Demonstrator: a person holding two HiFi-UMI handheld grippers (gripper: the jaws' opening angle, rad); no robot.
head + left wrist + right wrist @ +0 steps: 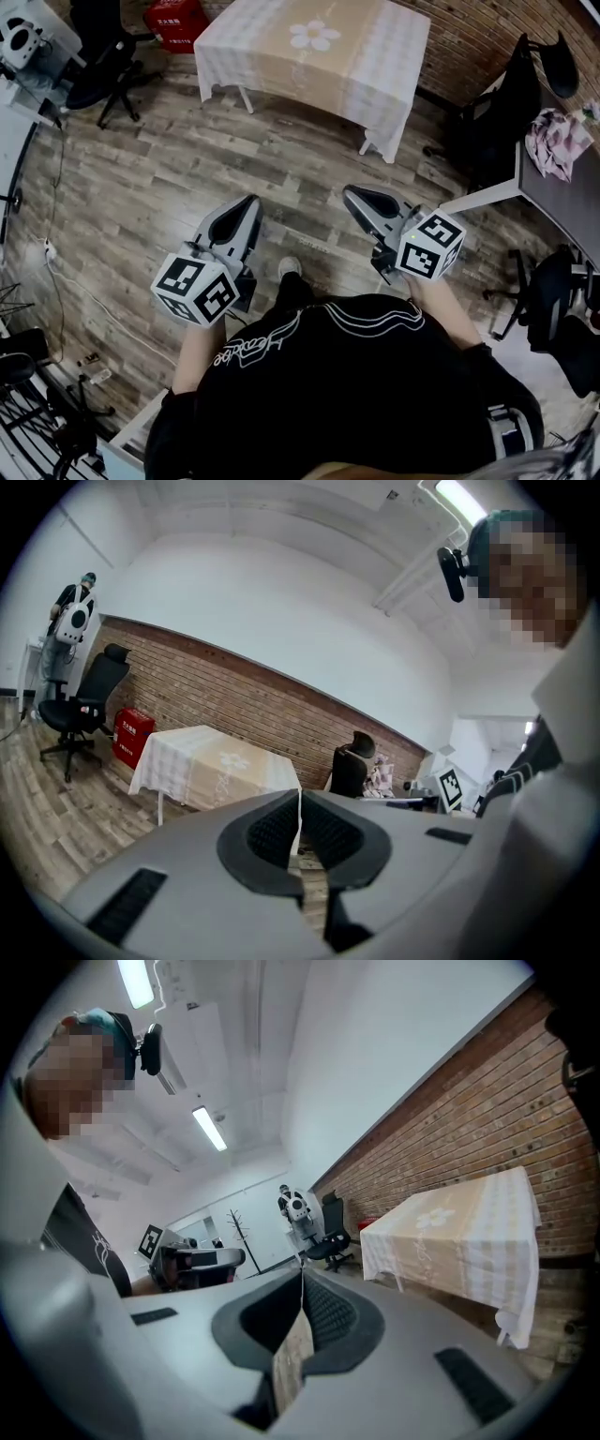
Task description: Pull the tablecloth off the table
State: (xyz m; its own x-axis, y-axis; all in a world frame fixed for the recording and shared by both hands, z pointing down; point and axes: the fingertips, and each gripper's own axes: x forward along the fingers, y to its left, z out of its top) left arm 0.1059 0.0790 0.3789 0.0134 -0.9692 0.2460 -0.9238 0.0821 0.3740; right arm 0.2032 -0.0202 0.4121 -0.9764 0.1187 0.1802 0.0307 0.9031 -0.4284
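Risk at the claws: the left claw (246,204) and the right claw (354,194) are both pressed together with nothing between the jaws. If they reach the hem like this, they will likely only nudge the fabric, so I judge they need to spread first.
Risk on the way: the desk (562,202) juts in at the right. The chair (492,122) stands just beside the table's right corner, and a wide step or swing on that side could clip it.
Risk at the table: a pull from one side alone could bunch the fabric on a corner or drag the light table (246,98) along.
Claws: held low and near, side by side, pointing toward the far wall.
Floor (169,178): a bare stretch of wood lies between the claws and the table.
Tablecloth (319,52): spread flat over the table at the far middle, hems hanging. It is well apart from both claws, ahead of the gap between them.
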